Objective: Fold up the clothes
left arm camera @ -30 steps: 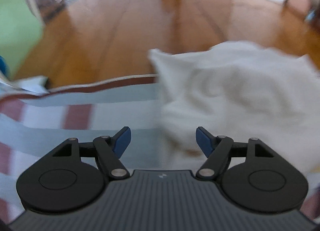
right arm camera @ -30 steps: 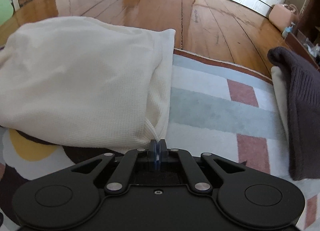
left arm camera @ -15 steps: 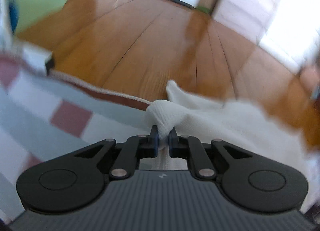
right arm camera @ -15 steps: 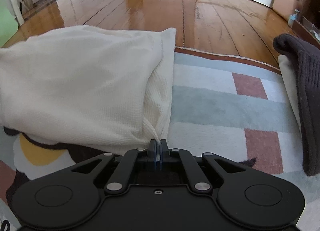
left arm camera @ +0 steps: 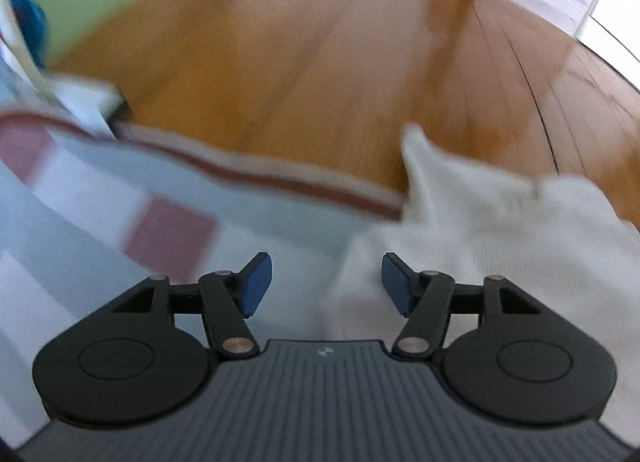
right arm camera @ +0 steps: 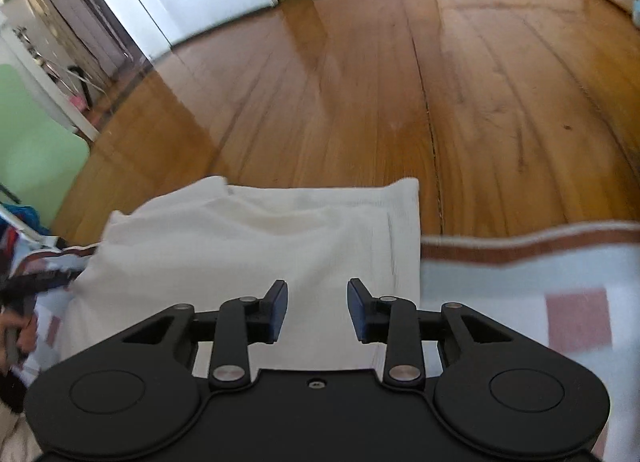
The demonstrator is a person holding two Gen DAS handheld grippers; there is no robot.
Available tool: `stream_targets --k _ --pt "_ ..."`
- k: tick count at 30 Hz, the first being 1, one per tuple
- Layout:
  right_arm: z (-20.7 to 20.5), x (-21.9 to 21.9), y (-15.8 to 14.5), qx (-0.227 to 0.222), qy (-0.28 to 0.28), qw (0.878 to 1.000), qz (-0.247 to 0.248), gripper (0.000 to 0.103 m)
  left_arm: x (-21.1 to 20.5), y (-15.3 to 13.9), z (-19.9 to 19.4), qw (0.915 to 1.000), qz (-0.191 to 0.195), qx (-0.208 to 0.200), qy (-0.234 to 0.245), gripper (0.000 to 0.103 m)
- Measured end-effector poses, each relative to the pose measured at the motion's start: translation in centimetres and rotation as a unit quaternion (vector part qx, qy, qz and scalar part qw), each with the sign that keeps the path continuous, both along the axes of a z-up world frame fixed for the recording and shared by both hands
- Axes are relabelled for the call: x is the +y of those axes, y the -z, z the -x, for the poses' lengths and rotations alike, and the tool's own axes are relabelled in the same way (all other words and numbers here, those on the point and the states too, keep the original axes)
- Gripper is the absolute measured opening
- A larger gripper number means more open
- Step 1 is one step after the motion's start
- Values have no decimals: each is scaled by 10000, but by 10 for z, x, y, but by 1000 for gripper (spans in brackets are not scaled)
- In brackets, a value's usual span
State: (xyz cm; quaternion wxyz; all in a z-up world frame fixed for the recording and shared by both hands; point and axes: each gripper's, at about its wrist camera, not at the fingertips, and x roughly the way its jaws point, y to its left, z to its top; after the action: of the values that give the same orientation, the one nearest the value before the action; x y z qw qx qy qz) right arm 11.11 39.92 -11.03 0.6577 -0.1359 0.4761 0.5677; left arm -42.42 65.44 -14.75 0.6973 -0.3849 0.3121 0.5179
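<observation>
Left wrist view, blurred: the left gripper [left arm camera: 327, 282] is released, its jaws having just been opening, nothing pinched between the blue pads. The cream waffle-knit garment [left arm camera: 492, 238] lies at three o'clock on the pale blue rug with brick-red squares [left arm camera: 120, 214], its corner reaching the wooden floor [left arm camera: 320, 74].

Right wrist view: the right gripper [right arm camera: 317, 310] has likewise been opening and hovers released over the folded garment [right arm camera: 256, 246], rug [right arm camera: 520, 286] at three o'clock.

Black gripper [left arm camera: 326, 282], blue pads [left arm camera: 256, 282]
</observation>
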Motion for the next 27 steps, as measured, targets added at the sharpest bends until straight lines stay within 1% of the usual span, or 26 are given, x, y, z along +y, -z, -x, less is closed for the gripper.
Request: stream_targets --k 2,3,4,8,10,12,15,17,18,19,20,21,22,23,24,25,26,27 --pt "-7 22 14 -17 16 9999 168 40 5 10 13 9982 250 -541 -91 62" --pt "-9 29 21 -61 57 9997 222 45 9 11 15 9969 275 -728 -79 62" --pt "-11 35 28 -97 100 9996 265 48 12 11 18 9956 280 -897 -55 62" --pt "-21 49 52 41 316 9991 289 48 18 16 18 9922 318 -1203 45 62" --pt "-23 55 60 -45 383 9984 409 49 17 15 17 9891 344 -1422 148 62" --pt "-20 57 64 4 309 9988 385 49 15 16 14 9851 386 -1644 338 62" --pt "-12 56 66 279 -20 9994 208 51 11 17 7 9833 324 -1667 656 62" --pt "-9 52 64 466 -196 9987 -32 51 9 16 7 9739 336 -2090 814 61" --pt "-8 52 65 457 -202 9987 -42 50 9 16 7 9681 344 -2317 889 61" --pt "-10 53 68 331 -109 9994 25 50 8 15 7 9617 352 -2542 963 61" --pt "-11 55 72 205 -17 9997 91 50 7 13 7 9615 291 -2550 978 61" --pt "-13 57 75 102 80 9998 138 50 5 10 3 9678 156 -2301 1009 61" --pt "-14 58 77 129 196 9997 75 50 3 8 -2 9750 5 -1981 1008 61" --pt "-15 59 80 156 312 9994 12 50 2 8 -7 9812 -103 -1654 993 63" --pt "-16 61 82 180 414 9990 -45 51 1 9 -12 9862 -203 -1326 975 64" --pt "-15 63 82 157 410 9990 -62 49 1 12 -15 9879 -174 -1165 1007 64" --pt "-9 68 80 -27 282 9996 -42 40 3 15 -17 9890 -119 -1038 1049 66" --pt "-3 72 78 -230 143 9996 -23 10 2 18 -23 9882 -132 -950 1198 66"
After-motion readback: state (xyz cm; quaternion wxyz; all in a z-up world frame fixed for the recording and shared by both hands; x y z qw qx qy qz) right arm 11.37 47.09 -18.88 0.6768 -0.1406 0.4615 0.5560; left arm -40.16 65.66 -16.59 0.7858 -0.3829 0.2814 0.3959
